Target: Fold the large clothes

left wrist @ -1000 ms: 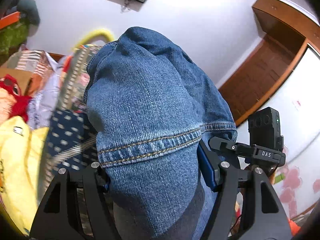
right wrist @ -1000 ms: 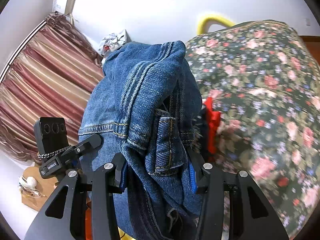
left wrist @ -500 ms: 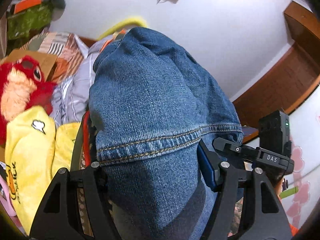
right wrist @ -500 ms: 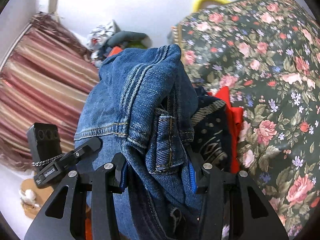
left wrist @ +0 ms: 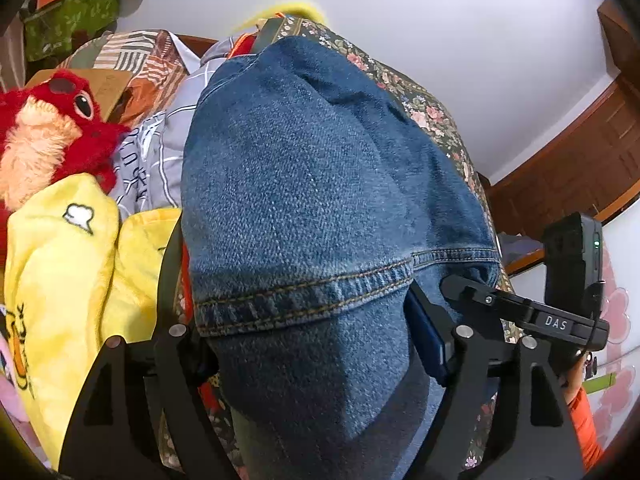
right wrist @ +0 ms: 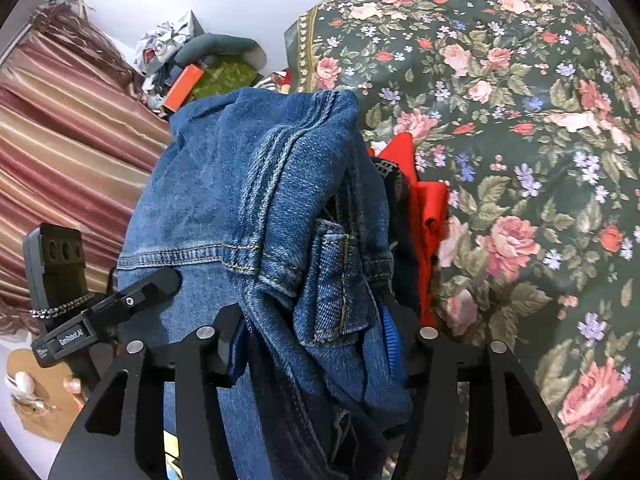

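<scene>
You've got the jeans (left wrist: 320,208) bunched up between both tools. Your left gripper (left wrist: 312,344) is clamped on a thick wad of denim w/ a stitched hem band running across just above the fingers; the blue pad on the inner side of one finger (left wrist: 426,344) presses into the fabric, the other finger is mostly buried under cloth. Your right gripper (right wrist: 312,348) is clenched on a twisted section of the same jeans (right wrist: 248,208), incl. a belt loop (right wrist: 336,280) and a seam, w/ the ribbed blue pad showing at one finger (right wrist: 390,344). Denim mounds up in front of both cams and blocks most of the view. Behind it in the left wrist view: yellow plush fabric (left wrist: 68,280) and a red stuffed toy (left wrist: 52,132) on one side, gray printed cloth (left wrist: 160,152) beside them. In the right wrist view a dark floral bedspread (right wrist: 520,160) fills one side, red cloth (right wrist: 428,200) sits just beside the jeans, striped curtain (right wrist: 68,152) on the other side.
</scene>
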Demonstrator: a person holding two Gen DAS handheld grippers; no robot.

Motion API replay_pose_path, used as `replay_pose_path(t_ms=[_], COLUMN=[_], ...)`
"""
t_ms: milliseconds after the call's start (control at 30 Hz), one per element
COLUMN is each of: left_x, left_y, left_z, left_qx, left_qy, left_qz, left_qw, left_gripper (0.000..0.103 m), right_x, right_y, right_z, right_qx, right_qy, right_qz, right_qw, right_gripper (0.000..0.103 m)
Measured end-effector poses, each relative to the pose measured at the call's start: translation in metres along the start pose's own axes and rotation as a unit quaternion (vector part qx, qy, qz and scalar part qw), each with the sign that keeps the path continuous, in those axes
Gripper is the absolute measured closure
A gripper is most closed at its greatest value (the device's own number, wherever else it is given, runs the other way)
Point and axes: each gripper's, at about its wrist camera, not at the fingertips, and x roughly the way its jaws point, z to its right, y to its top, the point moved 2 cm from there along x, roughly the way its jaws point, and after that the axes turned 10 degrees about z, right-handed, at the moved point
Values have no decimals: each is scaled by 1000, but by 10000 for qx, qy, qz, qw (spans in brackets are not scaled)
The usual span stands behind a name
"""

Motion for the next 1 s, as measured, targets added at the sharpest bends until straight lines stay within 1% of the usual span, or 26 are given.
replay_pose_path(t_ms=[67, 167, 233, 367, 467, 567, 667, 733, 867, 933, 1000], left_x=[-3, -21, -34, -63, -87, -113, -145, -168, -214, -237, -260], left_y=[-1, -4, -6, -14, -20, -24, -30, -35, -51, -63, -77], left_z=[1, 8, 10, 19, 30, 47, 68, 84, 116, 133, 150], left_qx=[57, 133, 211, 506, 657, 751, 897, 1051, 1313, 1493, 1674], left_qy=[62, 156, 242, 436, 441, 383, 285, 211, 93, 87, 97], left_qz=[51, 209, 315, 524, 703, 978, 1317, 1570, 2076, 2357, 2668], left_qw=[10000, 9996, 9990, 9964, 9944, 9916, 9868, 9818, 9693, 9603, 9491], left_gripper=[25, 25, 25, 25, 25, 25, 25, 25, 25, 25, 25], right_x=[-6, -22, -32, -56, -78, -106, -144, -173, -221, -245, -264], right_y=[-2, -5, -6, -9, -12, -17, -25, -35, -54, -67, -80], right_z=[0, -4, -8, -21, -37, -60, -88, -106, -131, -145, -155], right_qx=[-110, -373, -550, -835, -1037, -1270, -1568, -1745, -1983, -2136, -2272], right_qy=[-162, -370, -411, -376, -324, -235, -101, -2, 182, 220, 236], right_qz=[41, 182, 257, 493, 745, 1093, 1588, 1975, 2541, 2816, 3042], right_qw=[9998, 9985, 9973, 9946, 9913, 9856, 9747, 9646, 9465, 9352, 9248], right_gripper=[50, 50, 50, 50, 50, 50, 50, 50, 50, 50, 50])
